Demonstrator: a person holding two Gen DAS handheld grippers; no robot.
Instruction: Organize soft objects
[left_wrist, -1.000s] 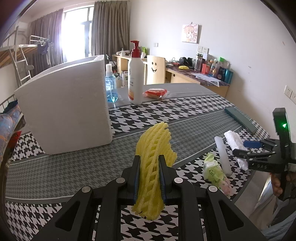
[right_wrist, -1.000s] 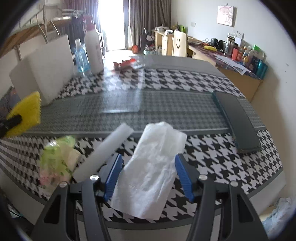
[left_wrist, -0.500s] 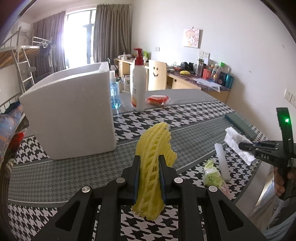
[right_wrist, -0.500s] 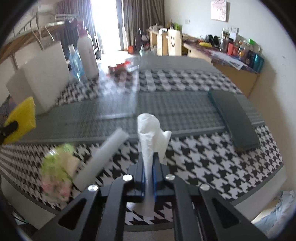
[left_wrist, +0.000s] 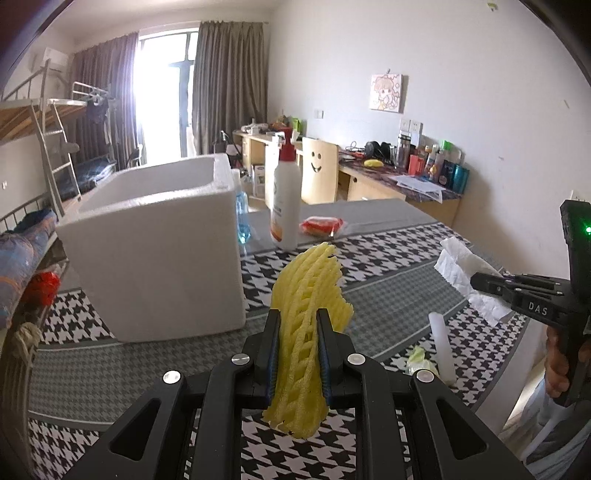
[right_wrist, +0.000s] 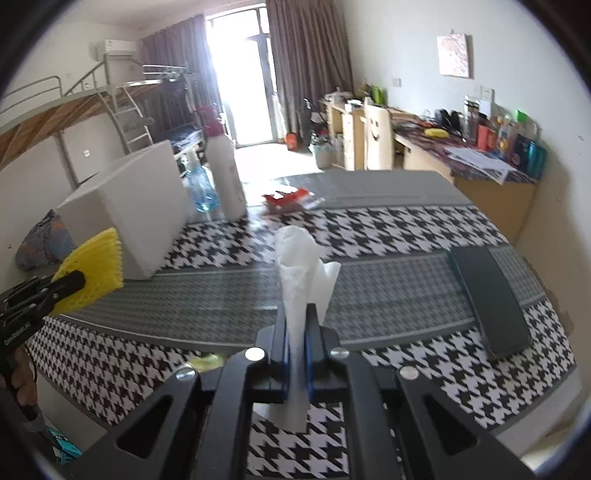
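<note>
Step in hand, as judged: both soft items are picked up and carried clear of the desk (left_wrist: 399, 291), ahead of a drop into the white foam box (left_wrist: 155, 254). Left tool (left_wrist: 297, 356) is closed on the yellow foam net (left_wrist: 306, 295); the net stands upright between the pads, its top fanning toward frame centre, its lower end hanging below the jaws. Right tool (right_wrist: 295, 343) is clamped nearly shut on the white tissue (right_wrist: 299, 269); the tissue rises as a crumpled cone above the pads, and a tail hangs below them. In the left view, the right tool (left_wrist: 480, 282) appears at the right edge, tissue (left_wrist: 461, 273) off the desk surface. In the right view, the left tool (right_wrist: 74, 282) shows at the left edge with the net (right_wrist: 98, 264) just beside the box (right_wrist: 136, 206). The box sits left of centre in the left view, open top facing up, a white pump bottle (left_wrist: 286, 203) and a blue spray bottle (left_wrist: 242, 216) beside it. Next move, as judged: bring each item over the box rim, high enough to clear the wall, then open the jaws; the net is nearer. Left on the desk at lower right of the left view: a white foam stick (left_wrist: 441, 347) and a green-and-pink wad (left_wrist: 419, 363).
</note>
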